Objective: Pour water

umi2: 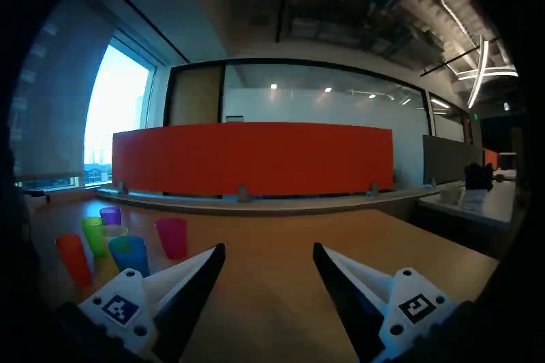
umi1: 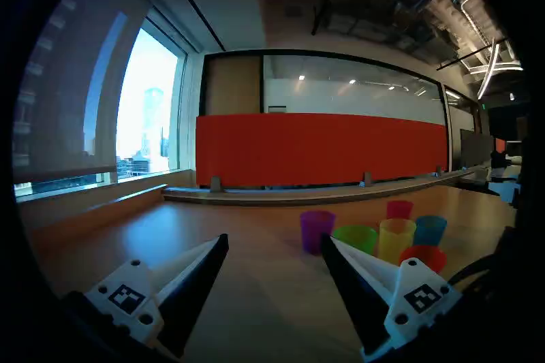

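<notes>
Fingers [umi1: 184, 281] of the left gripper [umi1: 274, 239] are spread wide with nothing between them but bare table [umi1: 266, 308], and the right gripper [umi2: 268, 247] is spread just as wide and is also empty. Six cups [umi1: 396, 237] stand bunched on the table, to the right of the left gripper and a little beyond its right fingertip. In the right gripper view the bunch sits at the left, beside that gripper's left finger, so it lies between the two grippers. At the left edge of the bunch, the purple cup [umi1: 317, 230] is the easiest for the left gripper to reach, while the magenta cup [umi2: 172, 237] stands nearest the right gripper. Each cup is upright, mouth up, with its long axis vertical and its base narrower than its rim. I cannot tell whether any of them holds water. Crowding looks like the main risk: a finger pushed into the bunch could nudge a neighbour, and thin plastic cups on narrow bases would likely tip or slide. A hard squeeze might also buckle a cup's wall and slop its contents. Starting a pour before the mouths line up would put water on the table.
</notes>
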